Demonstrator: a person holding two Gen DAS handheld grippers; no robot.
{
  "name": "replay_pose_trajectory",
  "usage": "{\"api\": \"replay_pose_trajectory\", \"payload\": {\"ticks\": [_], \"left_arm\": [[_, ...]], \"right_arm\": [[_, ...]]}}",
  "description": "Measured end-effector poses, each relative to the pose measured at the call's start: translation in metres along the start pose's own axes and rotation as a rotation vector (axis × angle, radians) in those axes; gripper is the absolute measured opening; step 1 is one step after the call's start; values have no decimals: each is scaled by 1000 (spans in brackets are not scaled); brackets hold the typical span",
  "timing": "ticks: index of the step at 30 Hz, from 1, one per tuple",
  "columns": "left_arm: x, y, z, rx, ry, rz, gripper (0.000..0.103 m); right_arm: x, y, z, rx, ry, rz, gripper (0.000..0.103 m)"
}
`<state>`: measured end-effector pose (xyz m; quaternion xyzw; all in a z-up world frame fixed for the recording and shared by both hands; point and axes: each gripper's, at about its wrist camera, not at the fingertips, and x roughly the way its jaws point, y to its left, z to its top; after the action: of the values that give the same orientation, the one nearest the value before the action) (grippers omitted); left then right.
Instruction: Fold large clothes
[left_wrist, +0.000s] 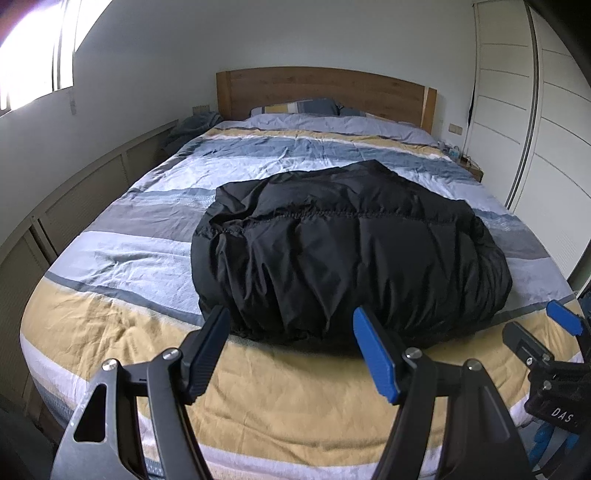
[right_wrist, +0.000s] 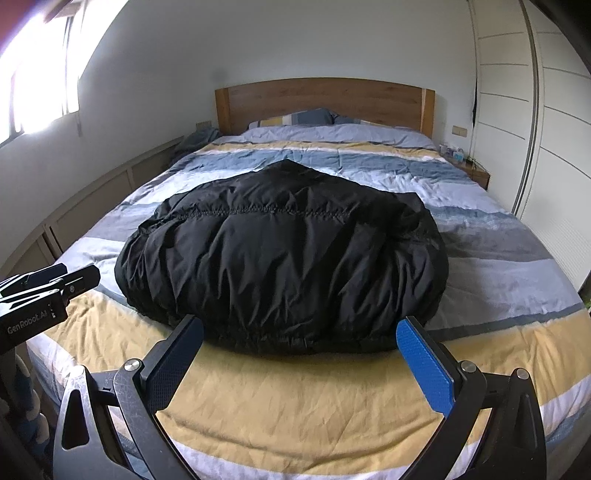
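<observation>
A double bed (right_wrist: 498, 266), made up with a quilt striped in yellow, blue, grey and white, is seen filling most of a bedroom, its wooden headboard (right_wrist: 325, 99) set against the far wall. White sliding wardrobe doors (right_wrist: 554, 129) are seen along the right side, a bright window (right_wrist: 37, 74) high at the left, and low panelled cabinets (left_wrist: 74, 199) along the left wall. A black puffer jacket (right_wrist: 280, 266) is shown lying bunched in a rounded heap on the near half of the bed, its elastic hem turned toward the near edge and resting on the yellow stripe. A striped pillow (right_wrist: 295, 118) is seen at the headboard, and a small nightstand (right_wrist: 476, 173) with small items on it at the far right. The left gripper (left_wrist: 291, 354) is held just short of the jacket's hem, its fingers (left_wrist: 376, 354) spread apart and empty. The right gripper (right_wrist: 301, 369) is held likewise before the hem, its fingers (right_wrist: 424, 369) released, with nothing between them. Neither gripper is seen touching the cloth.
</observation>
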<state>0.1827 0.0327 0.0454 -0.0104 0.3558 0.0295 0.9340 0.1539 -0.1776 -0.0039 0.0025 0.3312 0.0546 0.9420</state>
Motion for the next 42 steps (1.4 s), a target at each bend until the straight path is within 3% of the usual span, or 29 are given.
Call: {"api": "replay_pose_trajectory", "payload": {"ticks": [10,19,24,27,33,35,42], "left_arm": [[100,17,60,-22,39,4,68],[211,11,132,-57,69,-87,68],[286,19,149,-61,174,18,69],[317,40,157,-100,220,63,69],[345,84,163,-128,289,184,69],[346,99,159,-141,308,191,69],[289,126,143,-172,253,190,69]], "right_arm": [[87,6,52,-32,-12,5,103],[195,19,115,-38,-11,27,103],[264,13,132,-47,63,37,102],[288,-12,137,0,92,43,103],[313,-79,142,107,133,-19,103],[312,-108,137,165,152,-46,103],[284,-178,118,194,209,-285,102]]}}
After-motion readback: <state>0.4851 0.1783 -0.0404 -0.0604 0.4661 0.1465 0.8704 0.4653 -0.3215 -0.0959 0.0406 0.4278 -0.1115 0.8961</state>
